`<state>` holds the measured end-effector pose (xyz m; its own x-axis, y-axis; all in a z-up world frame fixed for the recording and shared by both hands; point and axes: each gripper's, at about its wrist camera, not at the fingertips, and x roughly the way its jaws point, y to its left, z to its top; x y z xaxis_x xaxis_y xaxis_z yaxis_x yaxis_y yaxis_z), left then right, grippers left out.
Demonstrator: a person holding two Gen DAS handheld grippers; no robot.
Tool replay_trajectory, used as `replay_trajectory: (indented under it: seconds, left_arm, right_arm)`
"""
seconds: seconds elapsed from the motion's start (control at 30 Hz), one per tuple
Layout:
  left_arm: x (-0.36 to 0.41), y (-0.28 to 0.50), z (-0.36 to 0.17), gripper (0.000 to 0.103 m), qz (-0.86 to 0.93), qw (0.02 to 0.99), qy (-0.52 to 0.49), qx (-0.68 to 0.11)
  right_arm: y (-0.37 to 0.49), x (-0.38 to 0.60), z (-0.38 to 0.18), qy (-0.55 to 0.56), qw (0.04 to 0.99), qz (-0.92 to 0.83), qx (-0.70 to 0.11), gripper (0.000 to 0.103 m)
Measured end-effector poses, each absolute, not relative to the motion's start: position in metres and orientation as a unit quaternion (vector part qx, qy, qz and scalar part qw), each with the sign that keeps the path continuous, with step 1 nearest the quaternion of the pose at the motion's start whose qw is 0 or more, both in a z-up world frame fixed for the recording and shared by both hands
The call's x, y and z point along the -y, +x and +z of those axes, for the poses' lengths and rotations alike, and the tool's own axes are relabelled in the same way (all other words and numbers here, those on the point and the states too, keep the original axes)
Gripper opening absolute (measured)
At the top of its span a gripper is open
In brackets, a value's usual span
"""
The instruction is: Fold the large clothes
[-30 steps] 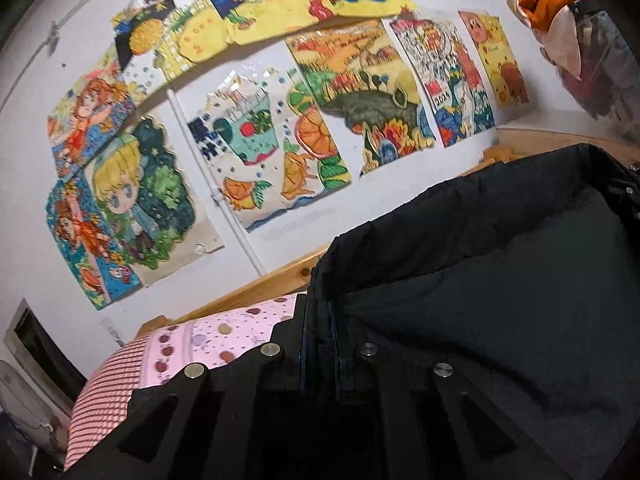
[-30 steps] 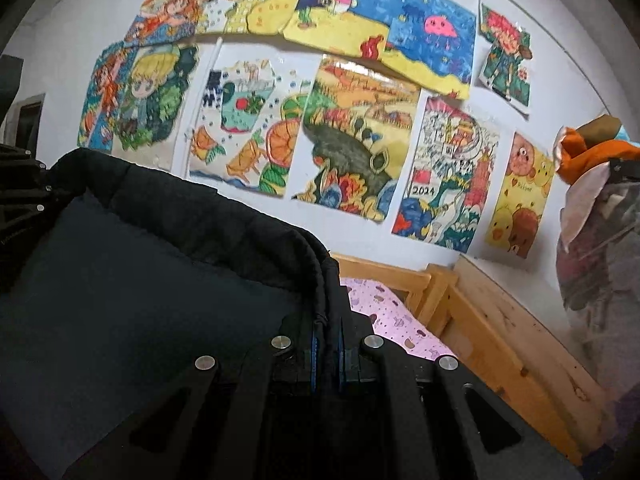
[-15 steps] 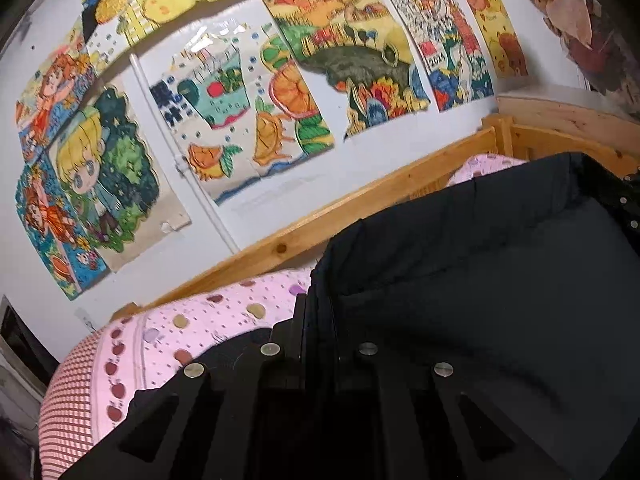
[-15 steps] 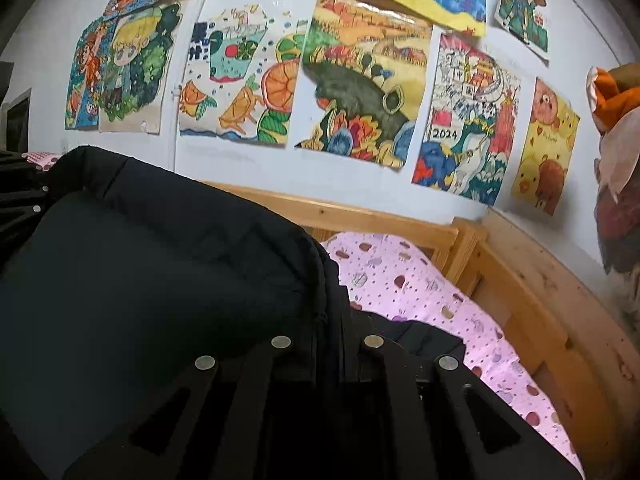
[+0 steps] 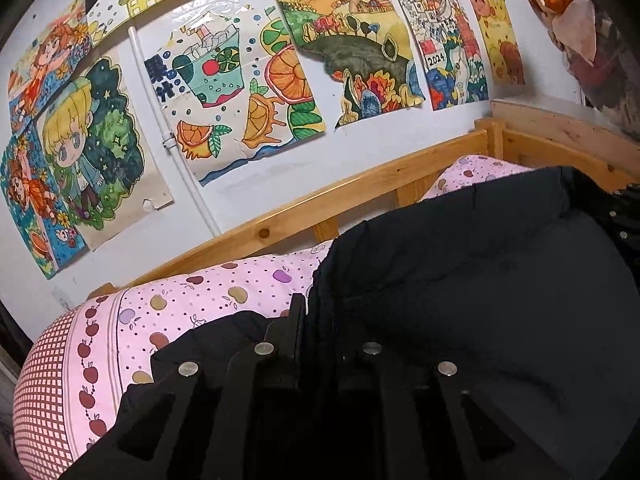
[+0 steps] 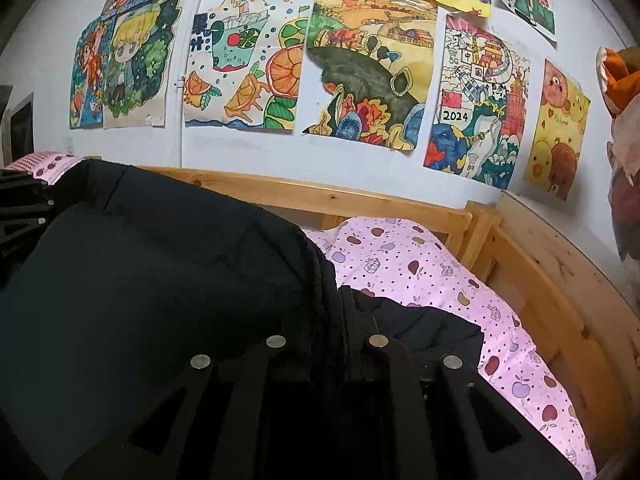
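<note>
A large black padded jacket (image 5: 480, 280) hangs stretched between my two grippers, its lower part lying on the pink bed sheet (image 5: 200, 292). The left gripper (image 5: 316, 312) has the jacket's left edge standing between its fingers, and its jaws are opening with the fabric still pinched. The right gripper (image 6: 334, 300) holds the other edge of the jacket (image 6: 160, 280) the same way, jaws opening. Each view catches the other gripper at its border: the right gripper (image 5: 624, 216) and the left gripper (image 6: 24, 208).
The bed has a wooden frame (image 5: 280, 220) along the wall and at the right end (image 6: 540, 280). Colourful drawings (image 6: 360, 72) cover the white wall. A pile of soft toys (image 5: 572, 20) hangs at the far right. Pink apple-print sheet (image 6: 420, 264) lies bare beyond the jacket.
Both grippers have come down toward the bed with the jacket, so more sheet and bed frame show. The jaws of both have parted slightly around the fabric.
</note>
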<state>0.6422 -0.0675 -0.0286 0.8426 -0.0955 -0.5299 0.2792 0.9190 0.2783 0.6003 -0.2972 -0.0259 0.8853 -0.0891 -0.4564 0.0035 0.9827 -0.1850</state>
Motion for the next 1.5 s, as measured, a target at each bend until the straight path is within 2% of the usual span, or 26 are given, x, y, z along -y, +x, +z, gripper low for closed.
replay_trajectory:
  seconds: [0.03,0.07,0.1,0.13,0.17,0.2,0.23,0.27,0.4,0.6,0.93,1.07,1.5]
  left_arm:
    - [0.065,0.641,-0.026,0.016,-0.103,0.945,0.166,-0.264]
    - [0.06,0.641,-0.023,0.023,-0.109,0.946,0.15,-0.267]
    - [0.056,0.64,-0.019,0.028,-0.115,0.948,0.131,-0.268]
    - [0.052,0.638,-0.015,0.047,-0.118,0.95,0.112,-0.266]
    - [0.048,0.635,-0.01,0.074,-0.119,0.954,0.095,-0.259]
    - [0.044,0.63,-0.004,0.083,-0.116,0.96,0.079,-0.243]
    - [0.043,0.626,-0.001,0.087,-0.113,0.964,0.071,-0.231]
    - [0.041,0.62,0.006,0.088,-0.118,0.967,0.057,-0.219]
    - [0.04,0.604,0.017,0.09,-0.139,0.965,0.03,-0.219]
    - [0.045,0.567,0.01,0.094,-0.175,0.959,0.054,-0.216]
    - [0.072,0.563,-0.028,0.094,-0.159,0.947,0.134,-0.243]
    - [0.076,0.581,-0.027,0.094,-0.148,0.95,0.126,-0.244]
    - [0.06,0.654,-0.052,0.096,-0.088,0.942,0.061,-0.319]
  right_arm:
    - [0.598,0.299,-0.024,-0.086,0.968,-0.023,-0.235,0.019]
    - [0.595,0.301,-0.021,-0.08,0.97,-0.021,-0.228,0.031]
    - [0.591,0.303,-0.017,-0.074,0.973,-0.018,-0.22,0.049]
    - [0.586,0.304,-0.013,-0.067,0.976,-0.013,-0.208,0.057]
    - [0.581,0.306,-0.009,-0.062,0.978,-0.009,-0.197,0.065]
    - [0.579,0.307,-0.006,-0.06,0.979,-0.007,-0.192,0.065]
    - [0.574,0.307,-0.001,-0.058,0.981,-0.005,-0.187,0.065]
    - [0.57,0.307,0.002,-0.055,0.982,-0.002,-0.182,0.066]
    - [0.549,0.308,0.016,-0.042,0.986,0.009,-0.164,0.082]
    - [0.514,0.306,0.019,-0.026,0.986,0.046,-0.161,0.09]
    - [0.533,0.287,-0.029,-0.052,0.966,0.076,-0.243,0.09]
    - [0.556,0.284,-0.033,-0.043,0.963,0.075,-0.256,0.091]
    - [0.635,0.278,-0.056,-0.056,0.943,0.07,-0.322,0.091]
